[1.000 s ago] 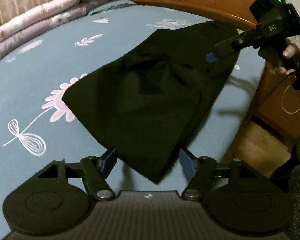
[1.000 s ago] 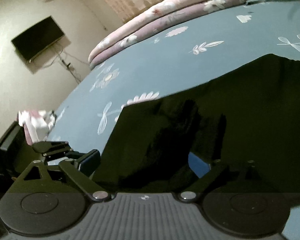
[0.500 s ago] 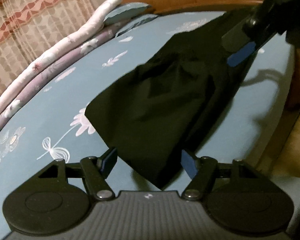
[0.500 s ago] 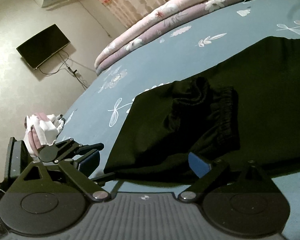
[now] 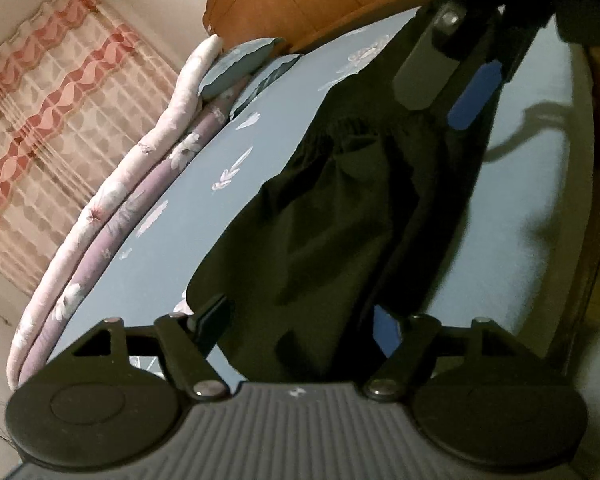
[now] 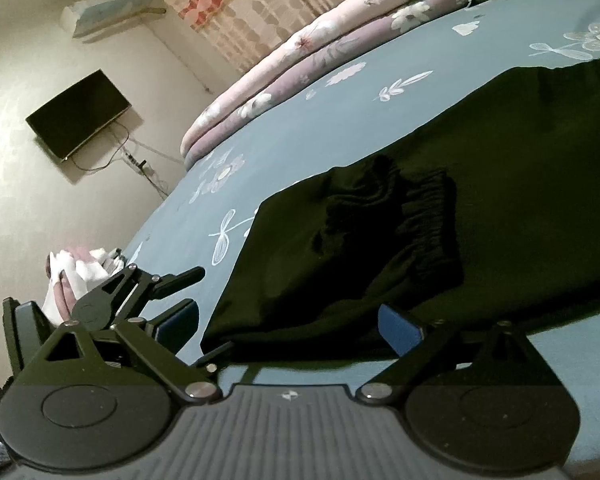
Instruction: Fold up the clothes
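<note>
My left claw just opened wider, apart around the garment's near edge; right claw apart too. Release clean, then flatten the fold.

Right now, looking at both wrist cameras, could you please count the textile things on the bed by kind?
Black garment: 1
Rolled floral quilts, pink and purple: 2
Blue pillow: 1
Total: 4
All lie on the blue flowered sheet.
</note>
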A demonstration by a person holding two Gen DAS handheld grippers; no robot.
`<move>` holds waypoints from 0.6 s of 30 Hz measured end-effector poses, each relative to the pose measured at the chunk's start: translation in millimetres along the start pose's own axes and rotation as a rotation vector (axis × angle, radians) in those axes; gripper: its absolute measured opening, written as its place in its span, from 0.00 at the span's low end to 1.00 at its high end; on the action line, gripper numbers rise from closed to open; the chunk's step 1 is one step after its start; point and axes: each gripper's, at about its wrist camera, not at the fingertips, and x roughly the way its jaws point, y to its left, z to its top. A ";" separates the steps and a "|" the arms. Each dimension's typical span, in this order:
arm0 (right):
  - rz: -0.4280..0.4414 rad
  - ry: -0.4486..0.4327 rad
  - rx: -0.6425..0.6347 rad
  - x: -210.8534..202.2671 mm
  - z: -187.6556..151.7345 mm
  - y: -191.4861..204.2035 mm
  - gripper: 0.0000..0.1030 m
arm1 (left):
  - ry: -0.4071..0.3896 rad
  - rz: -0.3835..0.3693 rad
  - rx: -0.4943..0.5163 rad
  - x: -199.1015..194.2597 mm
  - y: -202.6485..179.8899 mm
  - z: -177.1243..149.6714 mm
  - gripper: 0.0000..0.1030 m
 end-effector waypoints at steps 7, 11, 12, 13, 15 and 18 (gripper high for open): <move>0.003 -0.009 0.023 -5.7 -3.0 -7.6 0.97 | 0.048 0.048 0.034 10.1 0.2 -5.6 0.74; 0.011 -0.016 0.025 -7.5 -2.0 -10.5 0.97 | 0.091 0.090 -0.009 8.6 5.2 -17.7 0.74; 0.015 -0.017 0.023 -8.2 -2.0 -10.4 0.97 | 0.093 0.099 -0.012 8.4 4.0 -17.3 0.74; 0.018 -0.019 0.020 -8.4 -1.9 -9.8 0.97 | 0.094 0.118 0.000 11.3 0.9 -14.4 0.75; 0.025 -0.022 0.013 -8.8 -1.6 -8.2 0.97 | 0.096 0.158 0.027 17.5 -5.7 -8.2 0.76; 0.029 -0.024 0.004 -9.9 -1.9 -5.0 0.97 | 0.115 0.207 0.057 24.1 -11.4 -1.6 0.76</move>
